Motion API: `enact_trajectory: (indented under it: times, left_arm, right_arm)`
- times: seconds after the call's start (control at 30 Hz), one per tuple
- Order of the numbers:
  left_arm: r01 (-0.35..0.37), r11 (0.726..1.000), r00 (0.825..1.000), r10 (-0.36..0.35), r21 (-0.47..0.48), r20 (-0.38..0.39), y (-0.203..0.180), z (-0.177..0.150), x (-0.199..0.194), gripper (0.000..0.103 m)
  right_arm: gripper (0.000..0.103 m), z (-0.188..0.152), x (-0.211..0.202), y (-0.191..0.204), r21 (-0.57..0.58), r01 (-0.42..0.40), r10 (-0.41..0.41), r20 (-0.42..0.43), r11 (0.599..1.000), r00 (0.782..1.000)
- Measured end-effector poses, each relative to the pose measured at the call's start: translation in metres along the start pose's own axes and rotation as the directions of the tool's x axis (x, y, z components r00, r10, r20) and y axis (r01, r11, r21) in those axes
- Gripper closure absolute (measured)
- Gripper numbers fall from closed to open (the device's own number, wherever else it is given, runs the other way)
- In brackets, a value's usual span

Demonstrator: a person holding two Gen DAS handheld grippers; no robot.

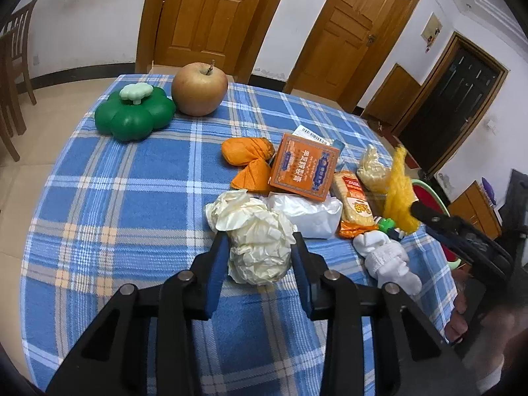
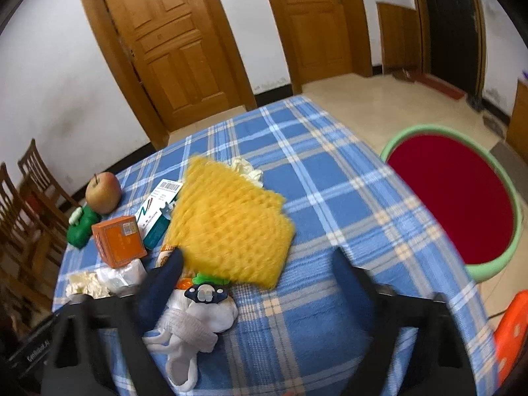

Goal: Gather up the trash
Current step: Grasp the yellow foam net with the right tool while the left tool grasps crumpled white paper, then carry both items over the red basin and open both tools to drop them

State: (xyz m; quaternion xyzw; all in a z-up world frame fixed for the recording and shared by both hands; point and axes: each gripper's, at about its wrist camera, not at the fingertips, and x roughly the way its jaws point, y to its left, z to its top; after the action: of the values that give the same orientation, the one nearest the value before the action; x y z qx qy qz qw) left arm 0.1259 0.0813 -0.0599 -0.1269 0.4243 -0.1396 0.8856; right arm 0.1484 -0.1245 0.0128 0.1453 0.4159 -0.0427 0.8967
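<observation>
My left gripper straddles a crumpled cream paper ball on the blue plaid tablecloth; its fingers touch the ball's sides. My right gripper is open, with a yellow foam fruit net lying between and just beyond its fingers. The net also shows in the left wrist view. Other trash lies in a heap: an orange box, an orange cloth wad, a white plastic bag, a snack wrapper and rolled white socks.
An apple and a green flower-shaped lidded container stand at the table's far left. A green-rimmed red basin sits on the floor right of the table. Wooden chairs stand at left. An orange stool is at bottom right.
</observation>
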Motion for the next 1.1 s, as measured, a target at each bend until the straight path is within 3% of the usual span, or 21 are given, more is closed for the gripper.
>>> enact_trajectory:
  times: [0.1,0.2,0.6,1.1]
  left_arm:
    - [0.01,1.0,1.0,-0.011,0.001,0.021,0.0,-0.002,-0.008,0.066]
    - [0.012,1.0,0.999,-0.013,0.007,0.051,-0.004,-0.003,-0.019,0.066]
    - [0.019,0.998,0.993,-0.026,0.061,0.117,-0.036,-0.006,-0.056,0.067]
    - [0.075,0.987,0.988,-0.092,0.141,0.12,-0.093,-0.003,-0.075,0.067]
  right_arm:
    - [0.071,-0.003,0.006,0.0,0.001,0.001,-0.001,-0.02,1.0,1.0]
    - [0.089,-0.007,0.004,0.0,-0.015,-0.02,0.02,-0.021,1.0,1.0]
    - [0.092,-0.012,-0.049,-0.007,-0.048,-0.07,0.073,0.079,0.996,0.994]
    - [0.093,-0.016,-0.103,-0.032,-0.01,-0.132,0.131,0.182,0.991,0.974]
